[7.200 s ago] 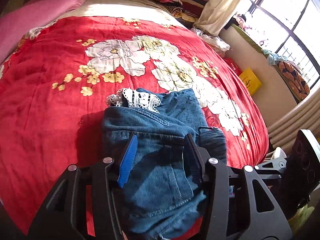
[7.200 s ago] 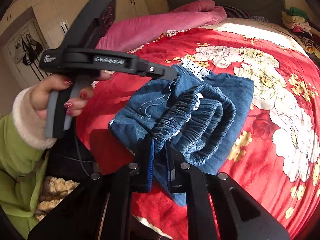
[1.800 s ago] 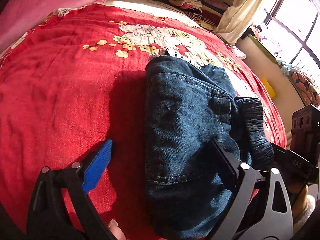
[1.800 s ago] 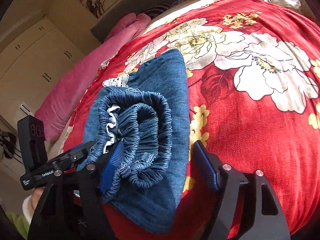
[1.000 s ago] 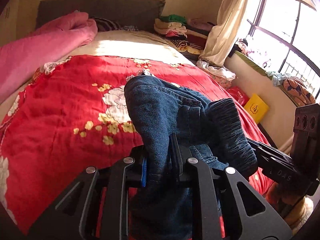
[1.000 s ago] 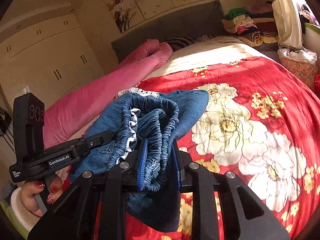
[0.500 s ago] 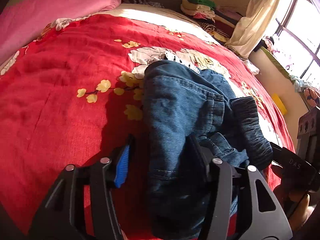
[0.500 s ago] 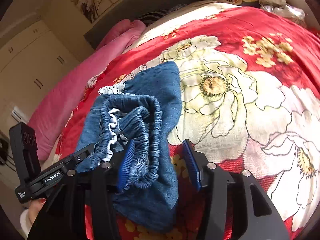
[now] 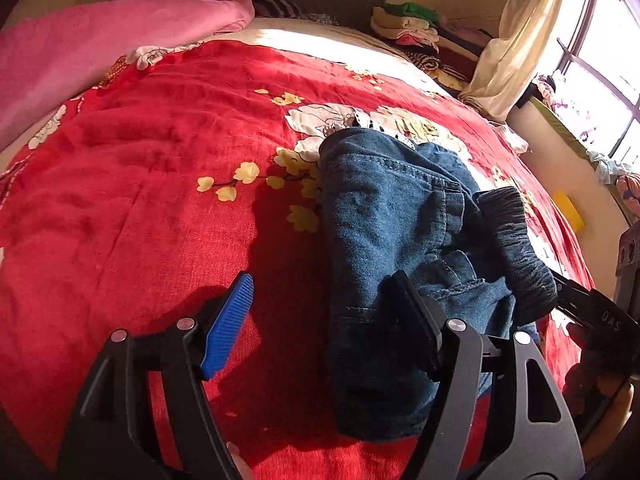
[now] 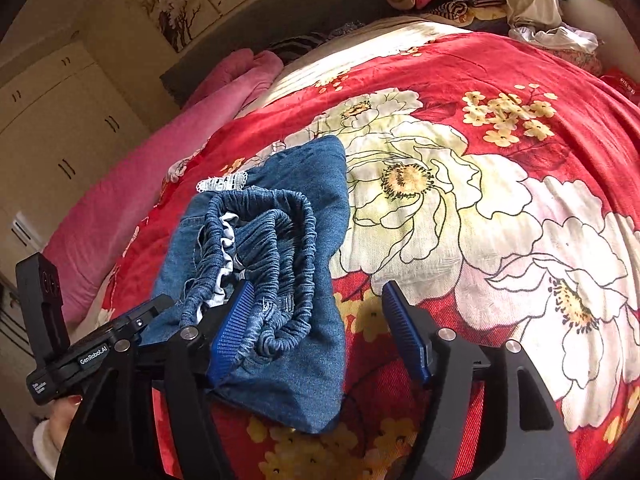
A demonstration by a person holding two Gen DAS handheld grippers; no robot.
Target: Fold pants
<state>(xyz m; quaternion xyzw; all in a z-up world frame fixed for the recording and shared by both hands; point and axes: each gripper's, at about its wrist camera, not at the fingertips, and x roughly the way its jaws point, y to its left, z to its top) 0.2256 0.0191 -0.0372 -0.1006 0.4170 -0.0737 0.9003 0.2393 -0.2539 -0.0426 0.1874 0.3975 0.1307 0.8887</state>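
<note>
Folded blue denim pants point(image 9: 384, 216) lie on the red floral bedspread point(image 9: 140, 200) near the bed's front edge. Their gathered elastic waistband point(image 10: 276, 248) is on top, with white lace trim point(image 10: 222, 182) at the far end. My left gripper point(image 9: 320, 312) is open, its right finger resting against the pants' near left edge, its blue pad over bare blanket. My right gripper point(image 10: 316, 320) is open, its left pad touching the waistband, its right pad over the blanket. Each gripper shows at the edge of the other's view.
A pink duvet point(image 9: 100, 52) lies along the left side of the bed. Stacked folded clothes point(image 9: 408, 24) and a cream curtain point(image 9: 508, 56) are at the far right by the window. White cupboards point(image 10: 60, 120) stand beyond the bed. The bedspread point(image 10: 500, 200) stretches right.
Both grippers lifted the pants shut on them one second ago, set them down on the bed, and have opened wider since half a second ago, letting the pants go.
</note>
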